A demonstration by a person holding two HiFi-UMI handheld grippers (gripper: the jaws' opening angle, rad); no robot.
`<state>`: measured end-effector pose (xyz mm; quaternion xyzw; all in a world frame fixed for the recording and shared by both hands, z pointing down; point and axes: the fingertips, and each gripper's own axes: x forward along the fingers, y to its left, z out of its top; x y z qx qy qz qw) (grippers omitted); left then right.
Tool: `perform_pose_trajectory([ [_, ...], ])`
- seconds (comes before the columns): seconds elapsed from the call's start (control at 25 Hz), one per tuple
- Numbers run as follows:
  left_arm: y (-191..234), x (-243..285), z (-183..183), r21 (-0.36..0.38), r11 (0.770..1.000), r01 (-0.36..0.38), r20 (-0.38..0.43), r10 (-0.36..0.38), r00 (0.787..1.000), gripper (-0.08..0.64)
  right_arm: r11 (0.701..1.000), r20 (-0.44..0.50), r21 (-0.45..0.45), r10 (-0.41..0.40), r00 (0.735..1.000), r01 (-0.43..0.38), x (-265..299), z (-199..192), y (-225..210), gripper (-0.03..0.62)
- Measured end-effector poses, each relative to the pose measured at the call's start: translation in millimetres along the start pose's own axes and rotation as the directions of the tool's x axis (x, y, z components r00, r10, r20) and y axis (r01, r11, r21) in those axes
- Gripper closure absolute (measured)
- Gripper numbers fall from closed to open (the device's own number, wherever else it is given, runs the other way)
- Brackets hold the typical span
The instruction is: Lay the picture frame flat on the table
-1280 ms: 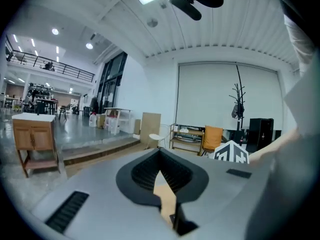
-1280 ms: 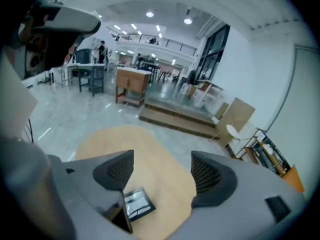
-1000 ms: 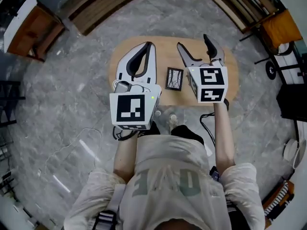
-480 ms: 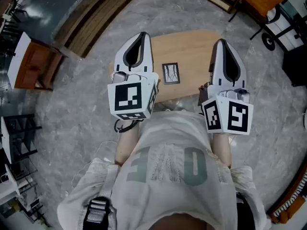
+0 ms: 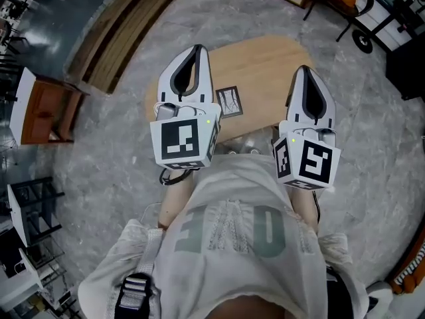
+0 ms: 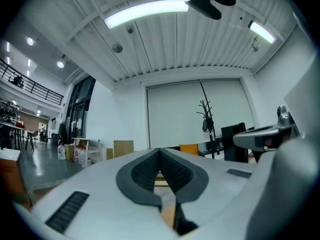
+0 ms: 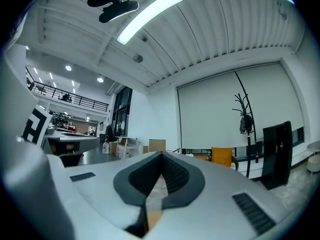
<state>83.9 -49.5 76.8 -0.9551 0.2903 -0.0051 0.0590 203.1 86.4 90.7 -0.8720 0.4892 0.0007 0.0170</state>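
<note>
Person: a pale shirt (image 5: 229,234) with large faded letters fills the bottom of the head view; both forearms reach forward from it.
Marker cubes: the left cube (image 5: 182,140) and the right cube (image 5: 307,163) sit nearest the body, each at the back of its tool.
Left hand-held gripper (image 5: 198,47): jaws pressed together along their ribbed dark pads, with nothing between them. Its own view (image 6: 160,150) looks level across the room, not down at the worktop.
Right hand-held gripper (image 5: 304,68): jaws likewise fully closed and empty, tips meeting in a point (image 7: 161,154). It is held over the worktop's right edge.
Picture frame (image 5: 229,101): a small dark-edged rectangle on the worktop, near its front edge, between the two tools and just beside the left one. Neither tool touches it. Its face shows to the head camera; whether it lies flat or leans back cannot be told from above.
Worktop (image 5: 259,62): a rounded, light wooden top; the frame is the only thing visible on it.
Floor (image 5: 106,158): grey, marbled and glossy all round the worktop.
Left side: a brown wooden cabinet (image 5: 43,108), with long wooden boards (image 5: 116,35) beyond it.
Far room: a long ceiling light (image 6: 147,11), a pale roller door (image 6: 197,116) and a coat stand (image 7: 244,119) before it.
</note>
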Motion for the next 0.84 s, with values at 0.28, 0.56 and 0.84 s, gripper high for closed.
perform_pose_trajectory([
  [0.28,-25.3,2.7,-5.8,0.01,1.0,0.023,-0.002,-0.023,1.0,0.551,0.999,-0.026,-0.042,0.02,0.999,-0.021,-4.9,-12.1,-8.7,0.586],
  [0.56,-28.3,8.6,-17.7,-0.025,0.998,0.056,-0.041,-0.057,0.998,0.551,0.999,-0.077,-0.02,0.033,0.997,-0.034,2.6,-21.8,-5.7,0.586],
  [0.84,-36.0,3.2,-20.3,-0.059,0.995,0.084,-0.046,-0.086,0.995,0.551,0.999,-0.112,-0.019,0.046,0.993,-0.049,-1.0,-33.7,-1.3,0.586],
])
